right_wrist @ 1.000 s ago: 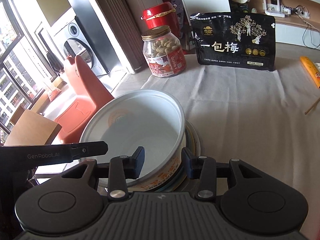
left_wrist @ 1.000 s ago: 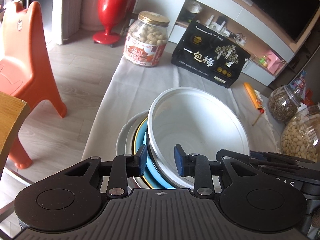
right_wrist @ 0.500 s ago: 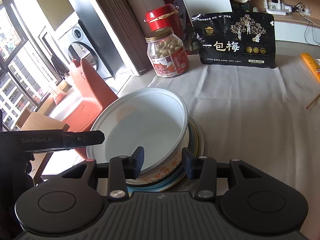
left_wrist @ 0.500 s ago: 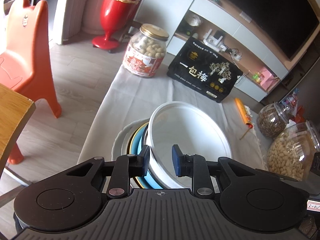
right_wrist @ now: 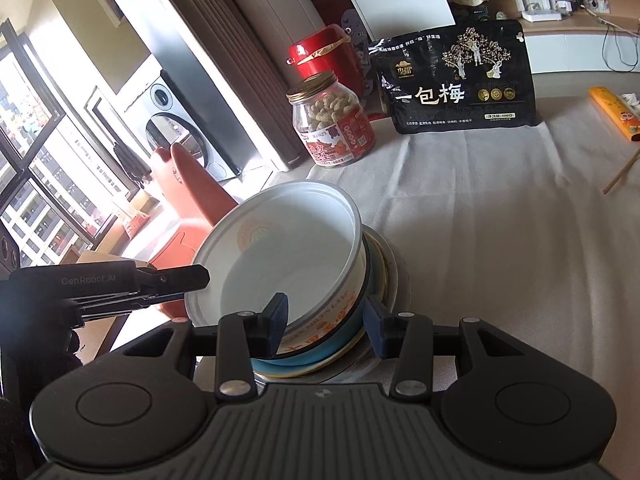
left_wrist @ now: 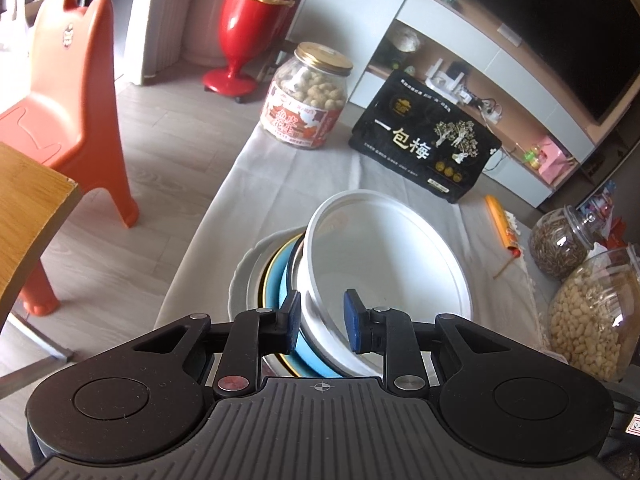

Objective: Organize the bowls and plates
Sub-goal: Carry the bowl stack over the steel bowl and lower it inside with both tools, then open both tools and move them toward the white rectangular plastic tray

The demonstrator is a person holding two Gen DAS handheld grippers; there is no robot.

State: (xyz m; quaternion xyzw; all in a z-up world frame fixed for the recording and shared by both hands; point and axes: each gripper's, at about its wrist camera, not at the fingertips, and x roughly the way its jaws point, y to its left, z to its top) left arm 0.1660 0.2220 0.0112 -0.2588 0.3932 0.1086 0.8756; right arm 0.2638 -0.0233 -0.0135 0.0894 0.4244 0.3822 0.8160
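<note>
Jaws of both grippers parted astride white bowl (left_wrist: pixel 384 268) rim, printed wall only in right view, seed jars (left_wrist: pixel 588 312) only in left.

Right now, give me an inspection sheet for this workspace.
Surface: table under a pale cloth.
Job's things: white bowl tilted atop stacked blue dish and white plate.
Clutter: peanut jar, black snack bag, orange packet, two glass jars.
Grippers: left gripper and right gripper straddle the bowl's rim; grip unclear.
Cables: wires on the TV shelf.
Surroundings: orange chair, red bin, washing machine.
</note>
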